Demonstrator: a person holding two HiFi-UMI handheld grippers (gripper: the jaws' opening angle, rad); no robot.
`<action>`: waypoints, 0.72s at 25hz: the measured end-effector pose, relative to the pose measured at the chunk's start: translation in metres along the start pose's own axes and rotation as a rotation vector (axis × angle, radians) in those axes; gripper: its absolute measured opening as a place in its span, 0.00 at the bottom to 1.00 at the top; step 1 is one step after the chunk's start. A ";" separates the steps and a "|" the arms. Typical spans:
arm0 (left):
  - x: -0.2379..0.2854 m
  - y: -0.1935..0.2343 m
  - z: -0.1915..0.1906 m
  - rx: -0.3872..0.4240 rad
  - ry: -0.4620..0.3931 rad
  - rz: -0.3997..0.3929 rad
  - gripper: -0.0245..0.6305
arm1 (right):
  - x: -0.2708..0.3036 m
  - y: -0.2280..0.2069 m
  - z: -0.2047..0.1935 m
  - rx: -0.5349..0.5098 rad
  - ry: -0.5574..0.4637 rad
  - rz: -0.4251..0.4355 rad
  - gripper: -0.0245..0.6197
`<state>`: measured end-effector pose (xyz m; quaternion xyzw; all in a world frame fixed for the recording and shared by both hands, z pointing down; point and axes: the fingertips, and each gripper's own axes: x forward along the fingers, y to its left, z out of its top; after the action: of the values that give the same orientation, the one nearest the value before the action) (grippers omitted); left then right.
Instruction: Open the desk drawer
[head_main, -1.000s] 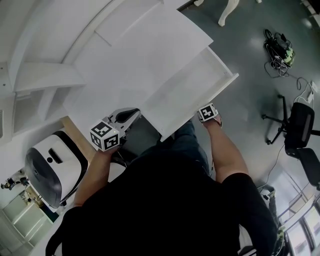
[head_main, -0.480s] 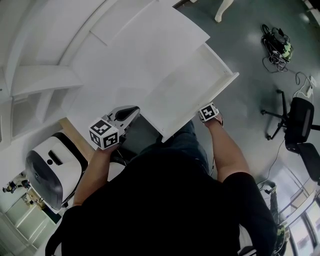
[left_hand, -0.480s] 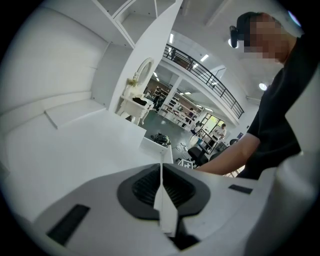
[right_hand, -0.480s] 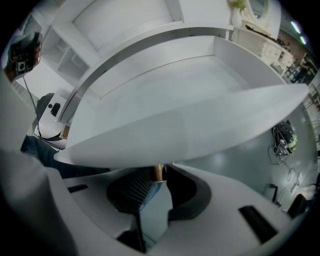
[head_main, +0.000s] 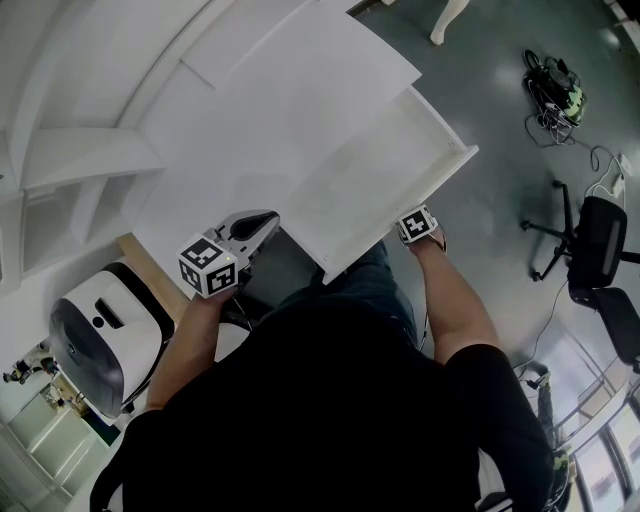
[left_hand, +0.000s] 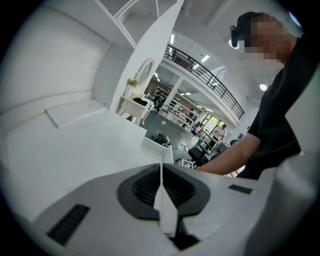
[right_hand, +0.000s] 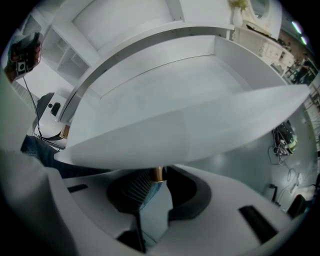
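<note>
Right gripper (right_hand: 155, 182): fingers (right_hand: 152, 210) clamp a small brass knob (right_hand: 158, 172) on the drawer (right_hand: 190, 135) front. The white front panel lies straight across, just beyond the fingertips. The drawer box stretches away behind it, bare inside. From the head view, the drawer (head_main: 441, 131) stands pulled well out from under the table (head_main: 270, 110).

Left gripper (head_main: 270, 222): fingers (left_hand: 169, 215) are pressed together with nothing between them. The tips sit over the table's near edge, well apart from the drawer, with bare white tabletop ahead of them.

Beyond the right fingers, on the grey floor: a black chair (head_main: 600, 250).
</note>
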<state>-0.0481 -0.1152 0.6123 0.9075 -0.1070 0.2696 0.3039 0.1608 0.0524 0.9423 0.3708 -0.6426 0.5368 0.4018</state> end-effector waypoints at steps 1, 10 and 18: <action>0.000 0.000 0.001 0.001 -0.001 0.000 0.07 | -0.002 -0.004 -0.002 -0.006 0.013 -0.023 0.18; 0.001 -0.004 0.003 0.012 -0.004 0.002 0.07 | -0.008 -0.009 -0.004 -0.013 0.024 -0.044 0.18; -0.009 -0.011 0.016 0.030 -0.051 -0.005 0.07 | -0.032 -0.014 -0.014 -0.038 -0.005 -0.121 0.14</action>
<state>-0.0451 -0.1161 0.5907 0.9187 -0.1082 0.2473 0.2882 0.1877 0.0658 0.9203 0.4029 -0.6300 0.4984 0.4387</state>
